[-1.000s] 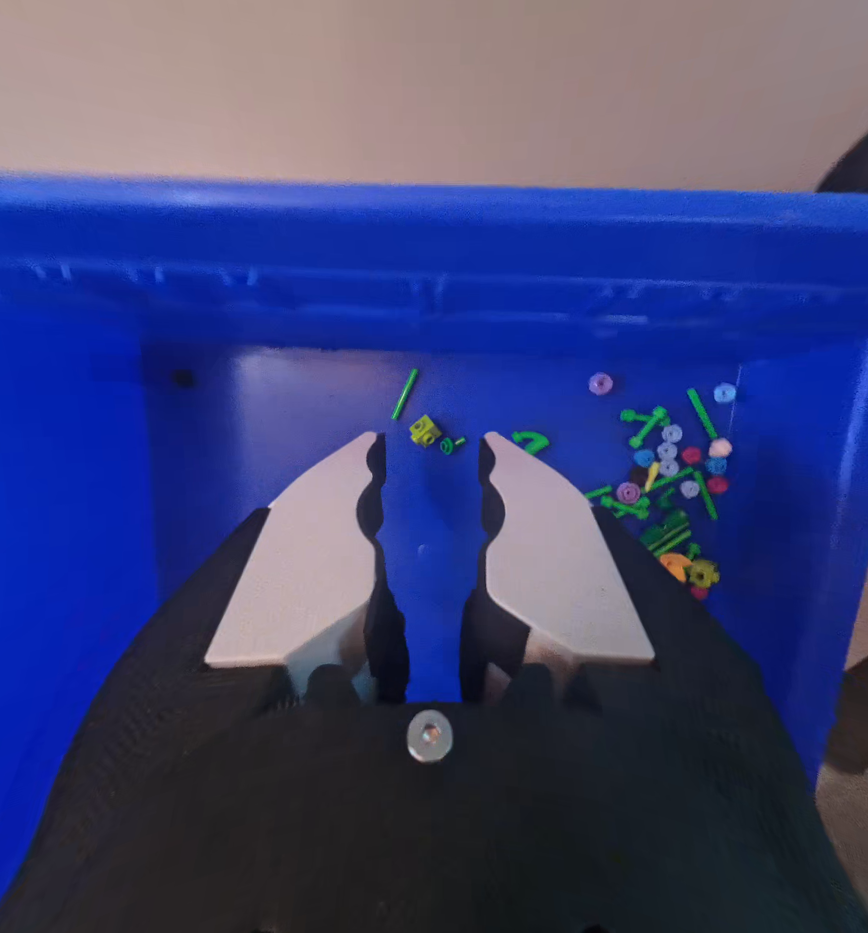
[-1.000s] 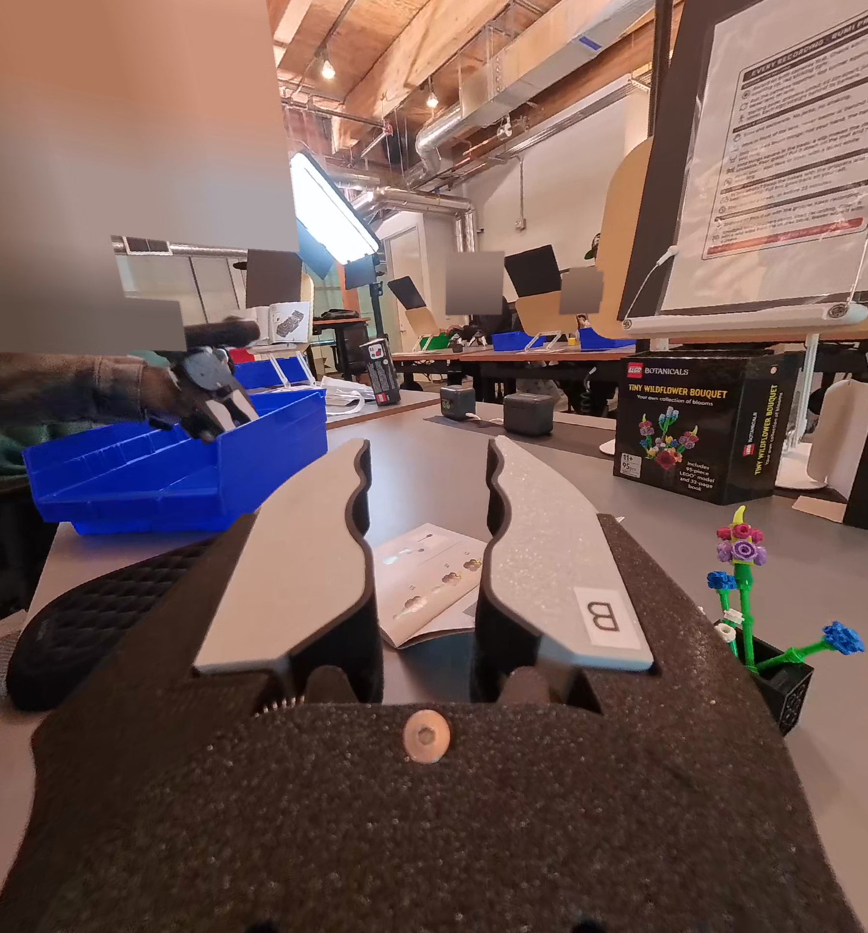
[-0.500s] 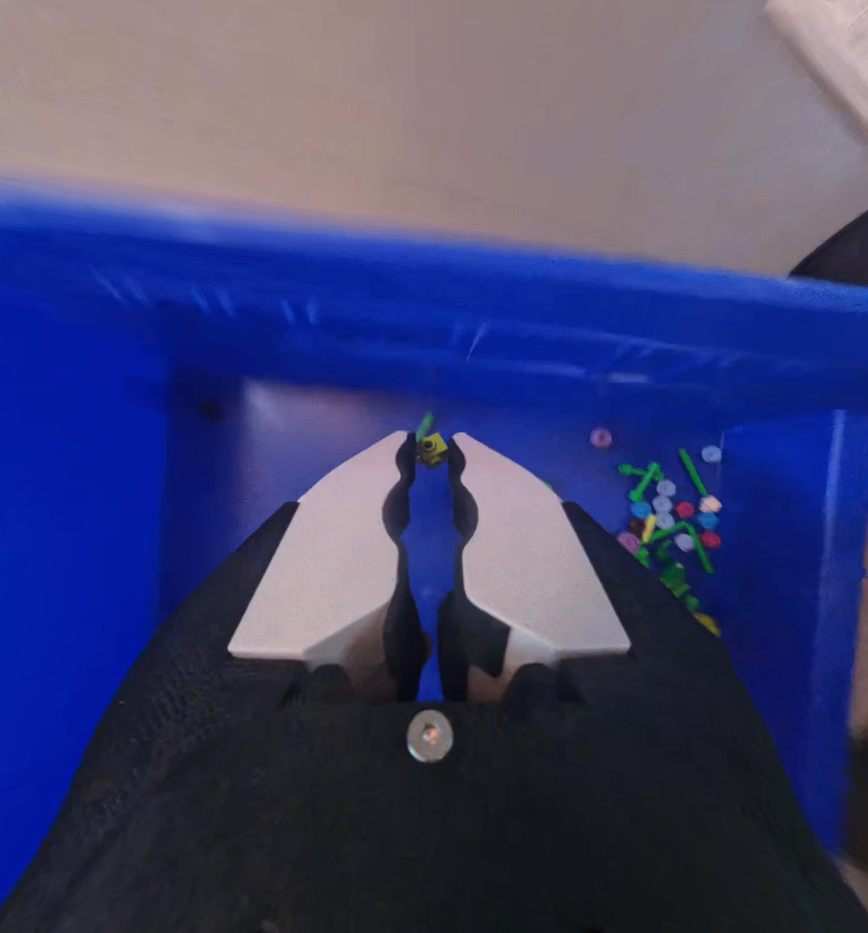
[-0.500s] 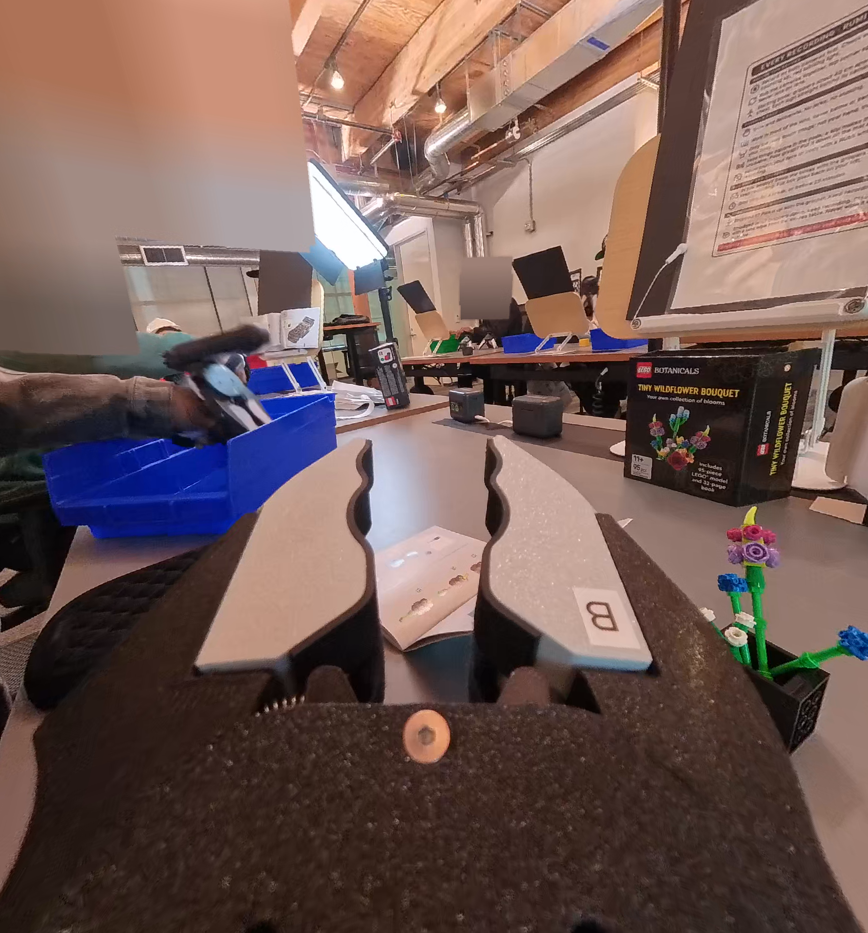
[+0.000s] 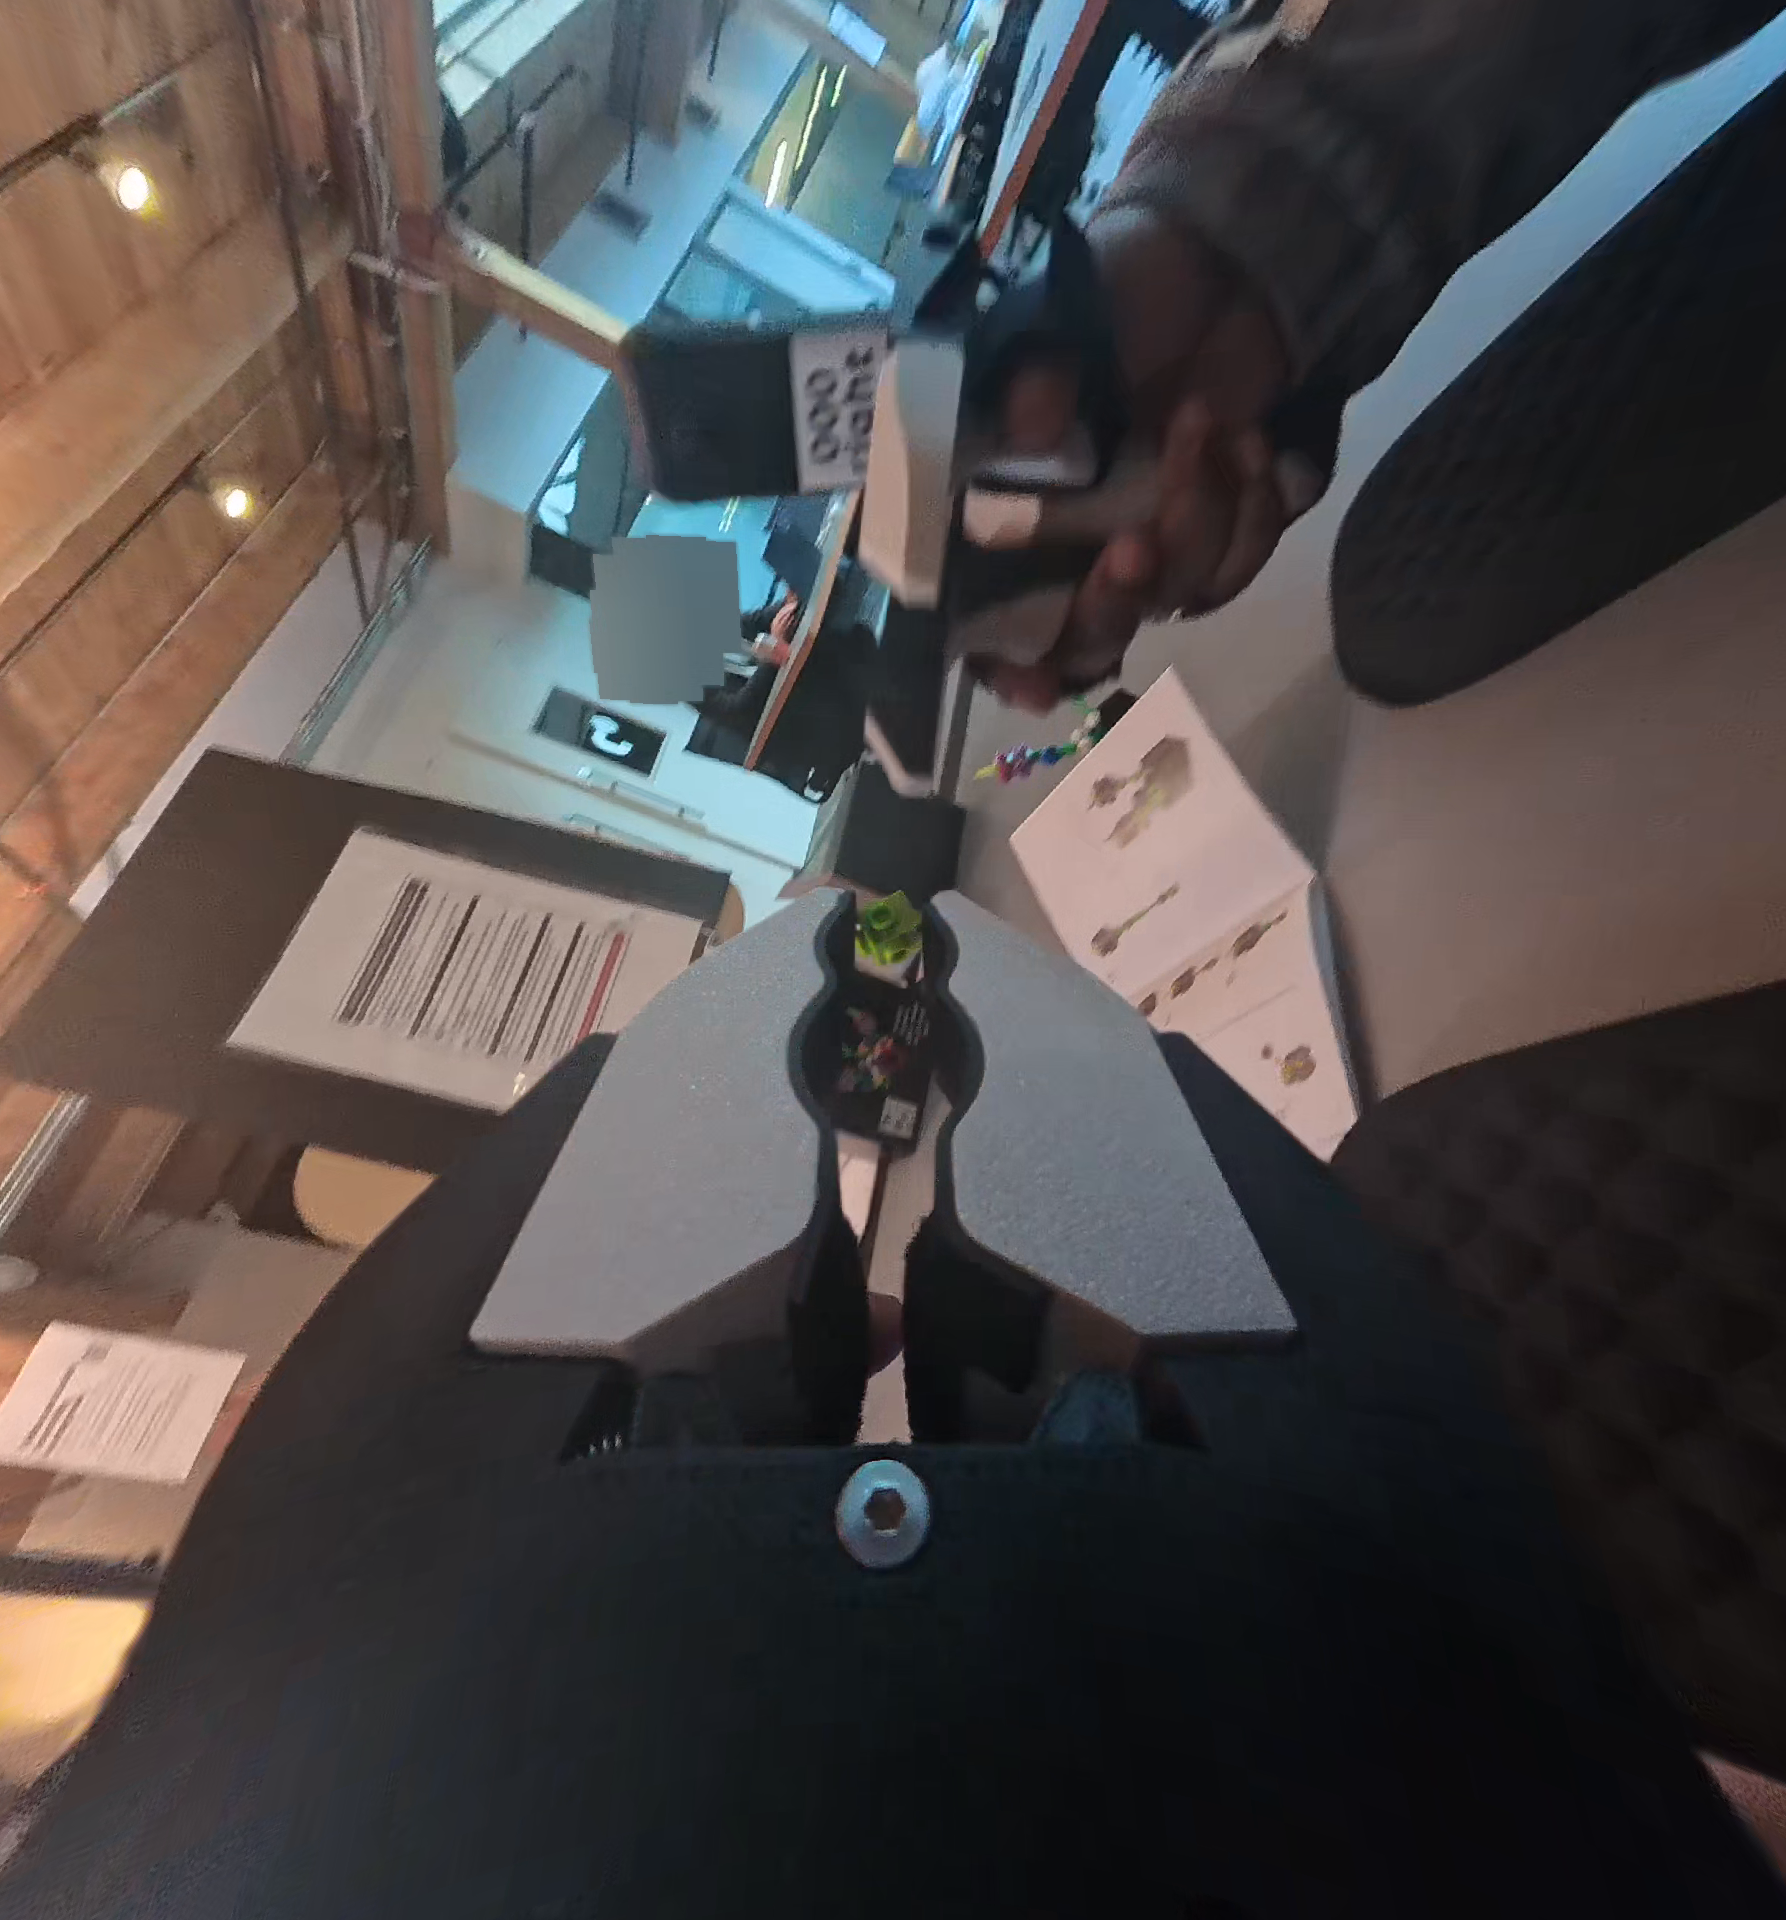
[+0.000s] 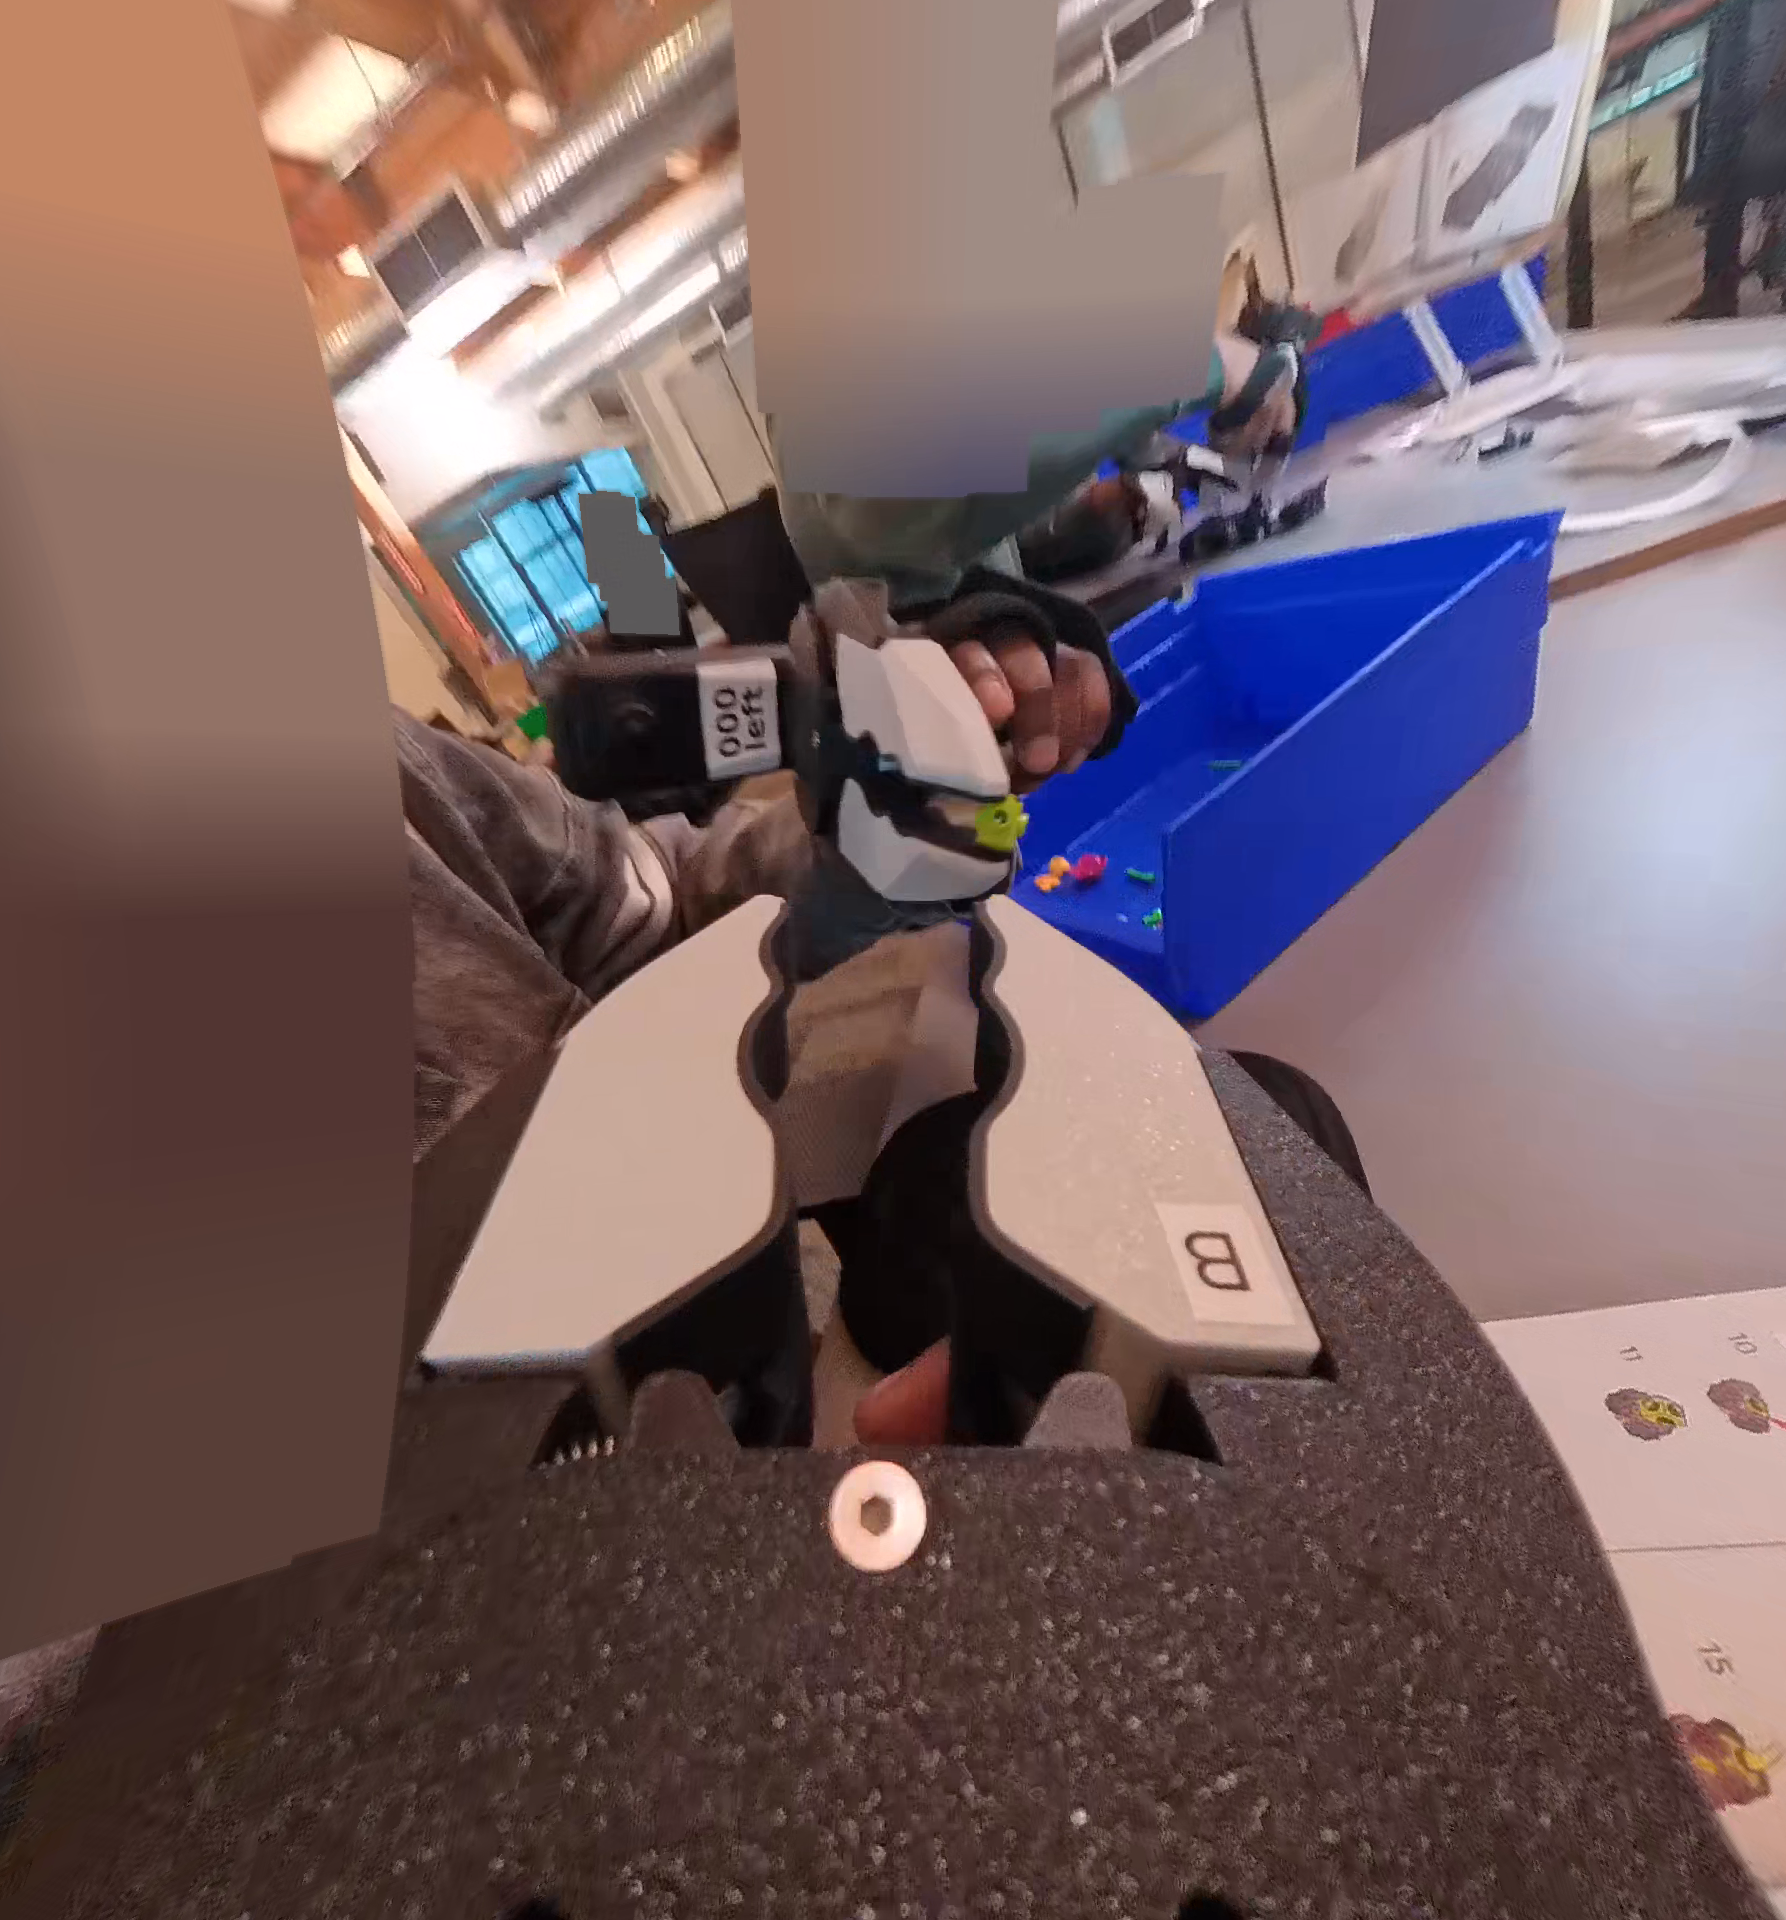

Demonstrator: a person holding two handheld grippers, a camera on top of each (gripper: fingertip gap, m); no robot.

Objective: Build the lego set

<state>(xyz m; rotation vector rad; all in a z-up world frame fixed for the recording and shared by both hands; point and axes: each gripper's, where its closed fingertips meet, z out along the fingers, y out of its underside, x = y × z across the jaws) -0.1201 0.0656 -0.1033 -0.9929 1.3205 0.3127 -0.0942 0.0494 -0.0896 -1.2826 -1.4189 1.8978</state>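
Bare grey tabletop [image 6: 1554, 1039] lies open right of the blue plastic bin [image 6: 1388, 748]; left of it, the raised left gripper [image 6: 1003, 831] blocks passage.

A shared workshop or lab floor, open-plan: exposed timber ceiling [image 5: 89, 436] with small spotlights up above, silver ducting [image 6: 598, 197] running under it. Down around the grey worktable [image 6: 1554, 935] sits a blue parts bin [image 6: 1388, 707], and beyond that bin more blue bins [image 6: 1429, 322] line a further bench (cables heaped beside them). Behind the table a dark board [image 5: 193, 883] carries a printed sheet, and an open instruction booklet [image 5: 1221, 935] lies on the tabletop.
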